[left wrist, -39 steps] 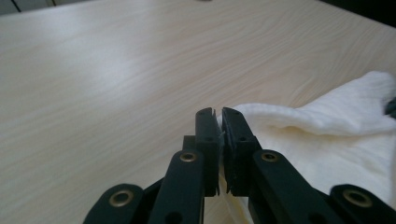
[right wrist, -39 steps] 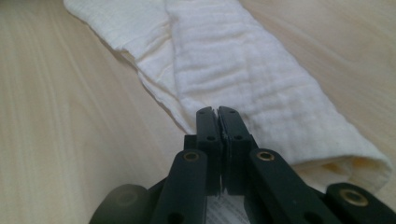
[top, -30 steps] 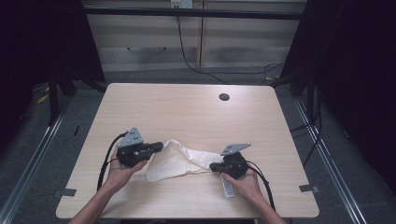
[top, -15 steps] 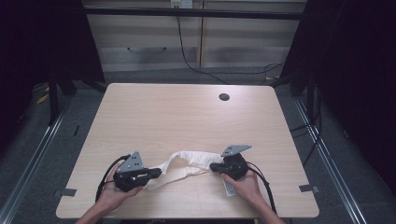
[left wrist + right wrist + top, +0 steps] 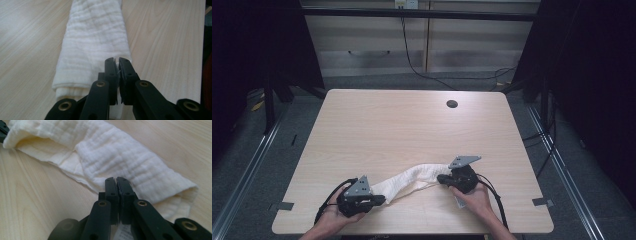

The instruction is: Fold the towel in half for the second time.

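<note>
Where a second ago bunched into a broad heap between the two hands, now drawn out into a long narrow band: white cloth [image 5: 412, 179], folded lengthwise, lying on the table [image 5: 412, 125] in the lower middle of the high view, slanting from lower left up to the right.

Left end: pinched in the left gripper [image 5: 379, 199], jaws pressed together on the cloth edge, shown in the left gripper view [image 5: 117, 65] with a folded layer caught between the pads. Gripper since shifted toward the lower left corner of the high view and lower to the tabletop.

Right end: pinched in the right gripper [image 5: 441, 178], jaws pressed together on the hem [image 5: 116, 185]; a small label visible below the jaws in the right gripper view. Placed as a second ago, right of centre near the bottom edge.

Condition of cloth: textured weave, layers stacked at the near edge in the left gripper view [image 5: 92, 45]; in the right gripper view [image 5: 120, 162] one flap folded over, a thinner cream layer exposed beneath.

Judged meaning: stretch between two held ends nearly complete, fold line straightened; likely ready for laying flat or a further fold.

Surroundings: dark round hole [image 5: 452, 104] in the upper right of the tabletop, well apart from the cloth; cabinets beyond the far edge.
</note>
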The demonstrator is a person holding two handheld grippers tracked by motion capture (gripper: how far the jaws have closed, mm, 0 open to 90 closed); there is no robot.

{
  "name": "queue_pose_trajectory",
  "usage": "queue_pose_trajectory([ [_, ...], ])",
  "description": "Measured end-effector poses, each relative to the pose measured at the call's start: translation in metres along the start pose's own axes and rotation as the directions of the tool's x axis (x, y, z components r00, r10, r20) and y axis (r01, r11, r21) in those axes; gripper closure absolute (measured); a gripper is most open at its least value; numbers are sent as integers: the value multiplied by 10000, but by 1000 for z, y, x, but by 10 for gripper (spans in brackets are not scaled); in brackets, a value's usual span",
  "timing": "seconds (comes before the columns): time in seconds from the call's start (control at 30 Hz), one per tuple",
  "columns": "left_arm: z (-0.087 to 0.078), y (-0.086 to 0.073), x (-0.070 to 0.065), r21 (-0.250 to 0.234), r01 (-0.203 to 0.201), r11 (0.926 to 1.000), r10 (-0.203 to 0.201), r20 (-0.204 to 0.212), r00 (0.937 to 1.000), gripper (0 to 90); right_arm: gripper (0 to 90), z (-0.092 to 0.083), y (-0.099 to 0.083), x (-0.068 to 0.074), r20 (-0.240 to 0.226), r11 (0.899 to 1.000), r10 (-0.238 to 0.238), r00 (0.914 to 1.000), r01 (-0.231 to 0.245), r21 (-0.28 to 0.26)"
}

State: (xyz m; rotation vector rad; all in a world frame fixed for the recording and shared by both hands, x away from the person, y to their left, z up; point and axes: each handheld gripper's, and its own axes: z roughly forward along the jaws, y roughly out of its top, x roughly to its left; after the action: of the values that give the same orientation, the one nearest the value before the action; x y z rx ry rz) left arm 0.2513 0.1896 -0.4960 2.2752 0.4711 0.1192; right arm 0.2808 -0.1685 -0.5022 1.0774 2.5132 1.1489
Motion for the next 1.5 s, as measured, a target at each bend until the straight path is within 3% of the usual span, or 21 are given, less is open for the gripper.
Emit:
queue_pose_trajectory([
  [0.27, -2, -3, 10, -97, 109, 9999, -114, -550, 9984, 862, 876, -21, -15, -6, 590, 9999, 59, 9982, -64, 93],
  [0.37, -2, -4, 12, -156, 199, 9997, -207, -574, 9981, 863, 876, -30, -23, -10, 805, 9997, 180, 9966, -194, 170],
  [0.57, 0, -3, 16, -217, 214, 9995, -230, -768, 9968, 863, 875, -41, -33, -8, 788, 9995, 263, 9965, -277, 169],
  [0.73, 3, -2, 29, -392, 297, 9988, -347, -1339, 9904, 862, 875, -38, -32, -10, 717, 9993, 356, 9968, -364, 98],
  [0.77, 5, -2, 33, -580, 545, 9968, -618, -1331, 9892, 863, 875, -37, -30, -10, 692, 9994, 343, 9970, -349, 75],
  [0.9, 4, -4, 44, -718, 847, 9938, -938, -1343, 9865, 863, 876, -33, -26, -13, 599, 9993, 345, 9976, -353, 112],
  [0.97, 6, -4, 47, -831, 721, 9939, -841, -1515, 9849, 863, 875, -30, -23, -15, 636, 9993, 332, 9974, -343, 169],
  [1.03, 6, -4, 50, -857, 788, 9932, -924, -1686, 9813, 862, 876, -27, -20, -17, 671, 9993, 348, 9971, -358, 140],
  [1.07, 7, -3, 52, -966, 1018, 9901, -1165, -1610, 9800, 863, 876, -26, -19, -18, 671, 9991, 396, 9970, -406, 136],
  [1.17, 8, -1, 59, -882, 1007, 9910, -1155, -1825, 9764, 862, 876, -22, -13, -21, 751, 9994, 210, 9970, -230, 254],
  [1.27, 11, 1, 71, -1008, 1541, 9829, -1701, -1768, 9694, 862, 875, -17, -9, -24, 787, 9993, 250, 9966, -270, 249],
  [1.37, 12, 3, 79, -1043, 1632, 9811, -1801, -1809, 9669, 863, 875, -13, -5, -31, 722, 9985, 535, 9960, -544, 100],
  [1.5, 14, 6, 87, -1113, 2120, 9709, -2290, -1730, 9579, 860, 874, -7, -1, -39, 720, 9968, 803, 9942, -802, -42],
])
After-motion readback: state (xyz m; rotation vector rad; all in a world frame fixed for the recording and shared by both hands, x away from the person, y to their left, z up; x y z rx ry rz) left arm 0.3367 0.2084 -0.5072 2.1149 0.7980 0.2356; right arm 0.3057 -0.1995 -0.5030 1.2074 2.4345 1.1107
